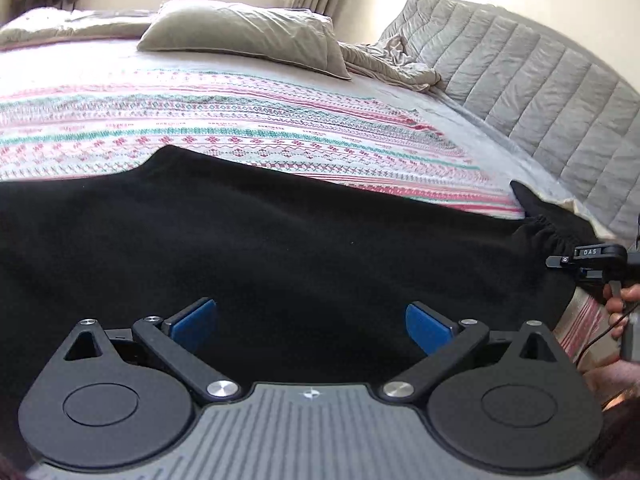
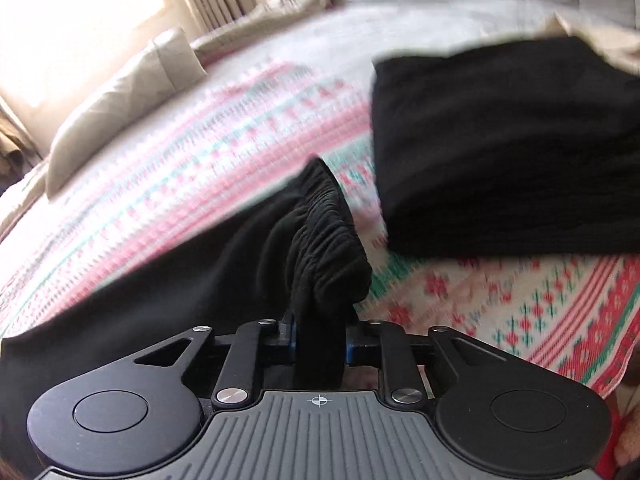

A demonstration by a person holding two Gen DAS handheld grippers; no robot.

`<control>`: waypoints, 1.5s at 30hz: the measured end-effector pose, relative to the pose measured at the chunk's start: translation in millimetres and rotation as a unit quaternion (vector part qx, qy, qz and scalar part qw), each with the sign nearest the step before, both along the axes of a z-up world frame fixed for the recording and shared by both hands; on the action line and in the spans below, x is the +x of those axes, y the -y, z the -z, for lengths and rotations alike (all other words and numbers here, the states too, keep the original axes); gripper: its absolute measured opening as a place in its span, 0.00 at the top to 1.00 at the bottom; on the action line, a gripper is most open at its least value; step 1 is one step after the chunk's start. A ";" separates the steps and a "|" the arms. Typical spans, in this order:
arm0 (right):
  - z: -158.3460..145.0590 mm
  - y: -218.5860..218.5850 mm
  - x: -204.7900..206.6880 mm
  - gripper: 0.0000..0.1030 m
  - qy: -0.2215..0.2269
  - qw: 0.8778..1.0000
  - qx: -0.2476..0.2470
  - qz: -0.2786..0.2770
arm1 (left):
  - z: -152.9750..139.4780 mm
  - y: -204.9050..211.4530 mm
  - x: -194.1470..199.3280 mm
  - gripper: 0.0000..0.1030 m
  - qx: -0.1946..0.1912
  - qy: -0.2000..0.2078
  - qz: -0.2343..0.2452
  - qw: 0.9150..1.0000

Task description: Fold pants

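Note:
Black pants lie spread across the near part of a patterned bedspread. My left gripper hovers just above the dark cloth, open, and nothing sits between its blue pads. The pants' gathered elastic edge is at the far right, where my right gripper reaches in. In the right wrist view that elastic edge bunches up between the jaws of the right gripper, which is shut on it. The rest of the pants trails off to the left.
A second black folded garment lies on the bedspread beyond the right gripper. A grey pillow and crumpled beige cloth lie at the head of the bed. A quilted grey headboard runs along the right. A hand holds the right gripper.

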State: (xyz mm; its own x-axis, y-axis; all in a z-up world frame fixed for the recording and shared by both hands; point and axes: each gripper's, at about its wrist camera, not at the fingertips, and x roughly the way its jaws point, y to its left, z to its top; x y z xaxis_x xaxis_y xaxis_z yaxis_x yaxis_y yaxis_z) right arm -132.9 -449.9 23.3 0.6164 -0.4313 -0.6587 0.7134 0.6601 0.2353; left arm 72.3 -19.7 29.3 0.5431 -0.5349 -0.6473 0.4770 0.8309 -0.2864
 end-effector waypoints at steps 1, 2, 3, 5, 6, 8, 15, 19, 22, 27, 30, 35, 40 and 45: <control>-5.5 -8.3 3.1 0.82 0.005 1.000 -0.017 -0.008 | 0.6 -0.8 2.1 0.00 -0.011 -0.006 0.000 1.000; -11.2 -17.2 7.0 0.82 0.010 0.999 -0.035 -0.019 | 0.7 -1.2 4.0 0.00 -0.022 -0.013 0.000 1.000; -17.4 -28.4 11.9 0.82 0.017 0.998 -0.052 -0.034 | 1.3 -1.7 6.2 0.00 -0.034 -0.020 -0.001 0.999; -27.3 -51.7 23.4 0.82 0.027 0.994 -0.077 -0.070 | 2.5 -2.4 10.0 0.02 -0.057 -0.033 -0.006 0.998; -31.3 -65.1 30.9 0.82 0.031 0.991 -0.089 -0.093 | 3.4 -2.9 12.0 0.03 -0.068 -0.039 -0.008 0.997; -36.1 -91.4 46.3 0.82 0.032 0.984 -0.109 -0.138 | 5.3 -3.4 15.9 0.04 -0.094 -0.052 -0.012 0.994; -21.4 -184.1 109.2 0.83 -0.008 0.948 -0.132 -0.288 | 19.0 -6.4 30.7 0.07 -0.201 -0.107 -0.009 0.974; -6.1 -219.3 128.3 0.83 -0.032 0.929 -0.124 -0.347 | 25.7 -14.6 39.9 0.08 -0.253 -0.139 -0.023 0.957; 2.5 -234.1 138.6 0.83 -0.049 0.915 -0.124 -0.380 | 31.4 -21.1 46.6 0.08 -0.295 -0.174 -0.031 0.939; 14.6 -256.5 140.3 0.78 -0.071 0.891 -0.138 -0.426 | 38.3 -18.2 52.0 0.08 -0.316 -0.208 -0.026 0.925; 19.3 -263.6 134.1 0.68 -0.077 0.877 -0.141 -0.452 | 37.6 -14.0 53.2 0.08 -0.320 -0.215 -0.022 0.922; 6.7 -263.6 114.4 0.63 -0.041 0.856 -0.124 -0.500 | 41.5 -8.6 57.5 0.08 -0.345 -0.246 -0.025 0.906; -5.3 -260.1 104.4 0.63 -0.018 0.846 -0.106 -0.522 | 38.7 -1.0 57.0 0.18 -0.319 -0.236 -0.035 0.917; -11.8 -246.9 100.9 0.63 -0.015 0.851 -0.100 -0.516 | 31.7 11.2 54.7 0.35 -0.262 -0.206 -0.045 0.942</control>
